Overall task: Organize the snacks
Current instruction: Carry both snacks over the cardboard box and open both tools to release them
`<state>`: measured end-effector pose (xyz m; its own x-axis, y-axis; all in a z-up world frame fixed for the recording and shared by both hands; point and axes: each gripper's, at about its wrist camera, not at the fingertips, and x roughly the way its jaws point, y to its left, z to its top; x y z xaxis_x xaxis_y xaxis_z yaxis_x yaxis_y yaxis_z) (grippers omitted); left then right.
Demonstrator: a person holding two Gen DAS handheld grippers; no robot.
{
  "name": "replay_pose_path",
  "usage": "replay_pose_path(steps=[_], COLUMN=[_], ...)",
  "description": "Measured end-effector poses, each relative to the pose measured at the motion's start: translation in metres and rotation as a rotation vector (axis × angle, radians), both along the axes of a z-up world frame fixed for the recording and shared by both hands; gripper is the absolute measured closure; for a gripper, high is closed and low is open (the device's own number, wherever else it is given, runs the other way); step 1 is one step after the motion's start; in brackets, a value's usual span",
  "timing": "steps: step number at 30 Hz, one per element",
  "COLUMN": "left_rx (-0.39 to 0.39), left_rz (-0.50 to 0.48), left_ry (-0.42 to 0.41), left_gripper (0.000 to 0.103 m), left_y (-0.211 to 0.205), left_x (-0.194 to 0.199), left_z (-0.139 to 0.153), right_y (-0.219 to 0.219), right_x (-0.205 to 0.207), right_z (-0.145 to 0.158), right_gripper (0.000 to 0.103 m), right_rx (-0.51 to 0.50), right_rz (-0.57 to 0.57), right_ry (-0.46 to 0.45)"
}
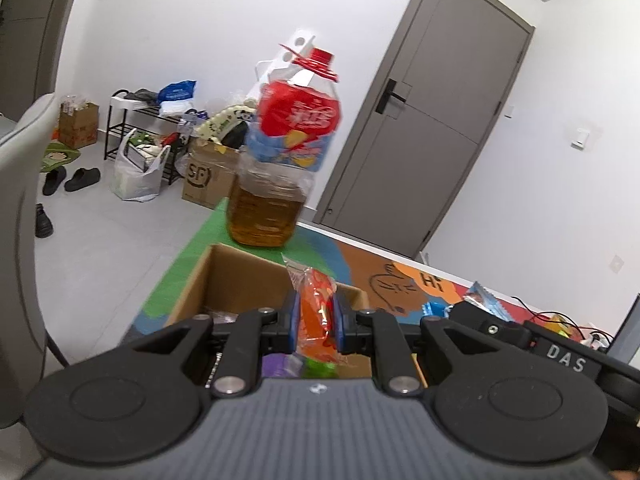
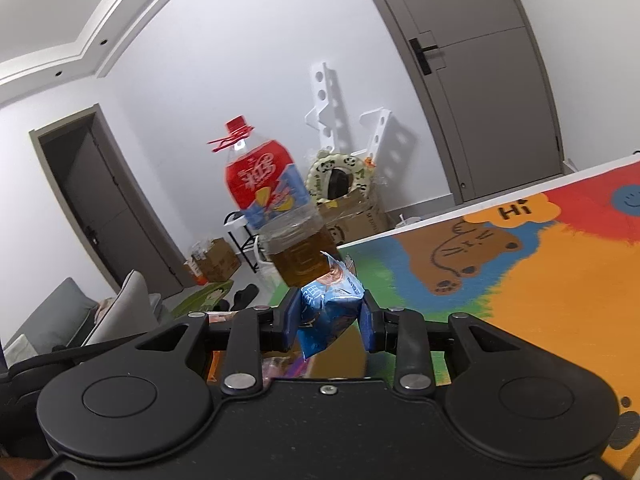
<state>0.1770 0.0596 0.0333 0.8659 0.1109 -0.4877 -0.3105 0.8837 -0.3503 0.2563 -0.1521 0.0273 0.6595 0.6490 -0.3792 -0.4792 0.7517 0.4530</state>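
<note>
My left gripper (image 1: 316, 320) is shut on an orange snack packet (image 1: 316, 304) and holds it over an open cardboard box (image 1: 224, 276) on the colourful table mat. Other snack packets, purple and green, lie in the box beneath the packet (image 1: 298, 364). My right gripper (image 2: 330, 320) is shut on a blue snack packet (image 2: 328, 308), held above the box area; the box is mostly hidden under the gripper body. The right gripper also shows at the right of the left wrist view, with the blue packet (image 1: 486, 298) sticking up.
A large oil bottle (image 1: 280, 168) with a red cap stands on the table just behind the box; it also shows in the right wrist view (image 2: 276, 216). The cartoon mat (image 2: 540, 280) spreads to the right. Boxes, bags and a shoe rack (image 1: 136, 136) sit on the floor.
</note>
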Motion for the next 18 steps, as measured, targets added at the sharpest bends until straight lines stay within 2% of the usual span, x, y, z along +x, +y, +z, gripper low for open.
replay_pose_path(steps=[8,10,13,18], left_rx=[-0.029,-0.028,-0.053,-0.046], left_rz=[0.011,0.035,0.034,0.075], left_ry=[0.029,0.043,0.062,0.048], left_gripper=[0.087,0.082,0.082,0.08], left_y=[0.023,0.027,0.037,0.055], left_x=[0.004,0.007,0.008,-0.002], left_z=[-0.012,-0.018,-0.026,-0.022], right_y=[0.027,0.033,0.041,0.056], right_x=[-0.002,-0.002,-0.001,0.002], right_z=[0.0,0.0,-0.001,-0.006], right_gripper=[0.072,0.072,0.072,0.072], right_rx=[-0.024,-0.036,-0.051,-0.052], right_rz=[0.029,0.032,0.034,0.052], right_ry=[0.0,0.0,0.001,0.022])
